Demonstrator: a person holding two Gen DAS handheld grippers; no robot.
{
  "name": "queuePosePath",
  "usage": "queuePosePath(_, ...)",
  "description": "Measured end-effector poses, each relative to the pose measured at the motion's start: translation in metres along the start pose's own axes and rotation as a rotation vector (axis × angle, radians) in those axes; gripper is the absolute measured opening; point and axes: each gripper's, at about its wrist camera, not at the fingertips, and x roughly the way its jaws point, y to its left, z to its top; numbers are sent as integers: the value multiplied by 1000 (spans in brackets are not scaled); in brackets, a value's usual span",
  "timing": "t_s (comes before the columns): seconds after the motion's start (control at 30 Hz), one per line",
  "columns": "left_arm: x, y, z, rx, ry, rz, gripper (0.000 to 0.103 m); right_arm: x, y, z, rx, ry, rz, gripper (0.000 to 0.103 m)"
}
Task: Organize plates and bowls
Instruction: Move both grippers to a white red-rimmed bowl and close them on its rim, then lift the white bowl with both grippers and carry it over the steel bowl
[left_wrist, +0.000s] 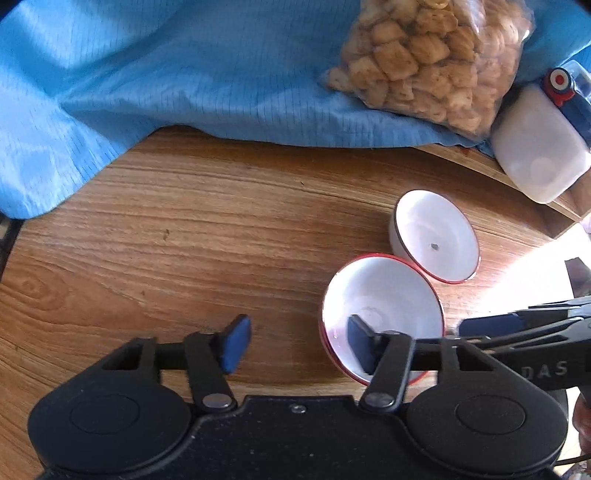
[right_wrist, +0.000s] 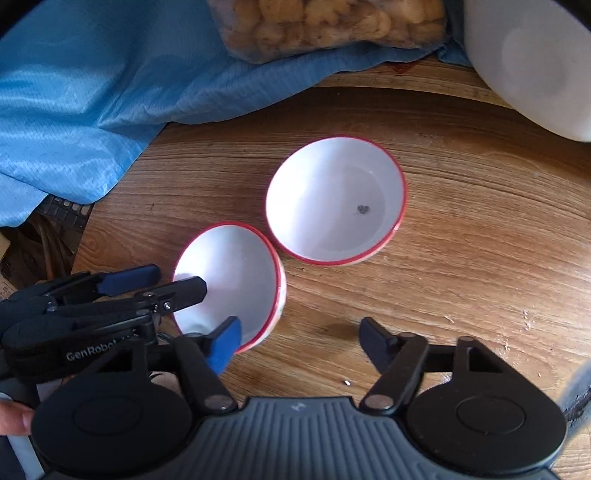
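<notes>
In your left wrist view, your left gripper (left_wrist: 299, 345) points down at the wooden desk (left_wrist: 184, 240). Its fingers (left_wrist: 236, 343) stand partly open. The right one reaches over the rim into the near bowl (left_wrist: 384, 291), the left one is over bare wood, and they press on nothing. This white bowl with a red rim stands right of centre. The far bowl (left_wrist: 436, 236), of the same kind, is just behind it to the right, almost touching, with a small dark speck inside. Your right gripper (left_wrist: 491, 325) comes in from the right edge next to the near bowl. At the far side a blue cloth (left_wrist: 147, 74) lies on the desk, with a clear bag of snacks (left_wrist: 436, 62) on it and a white container (left_wrist: 539, 147) at the right.

In your right wrist view, your right gripper (right_wrist: 299, 343) also stands partly open and holds nothing. Its left finger is at the near rim of the near bowl (right_wrist: 236, 273), its right finger over the wood. Your left gripper (right_wrist: 147, 288) enters from the left with one finger tip inside this bowl. The far bowl (right_wrist: 332, 195) stands upright at the centre.
</notes>
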Motion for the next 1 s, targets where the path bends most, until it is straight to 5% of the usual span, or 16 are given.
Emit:
queuePosePath(0.33, 3, -4, -1, 2, 24, -69, 13, 4, -1, -1, 44, -9, 72, 33)
queuePosePath(0.43, 2, -6, -3, 0, 21, -72, 12, 7, -6, 0, 68, -10, 127, 24)
queuePosePath(1.0, -40, -31, -13, 22, -84, -94, 10, -28, -27, -24, 78, -81, 185, 24)
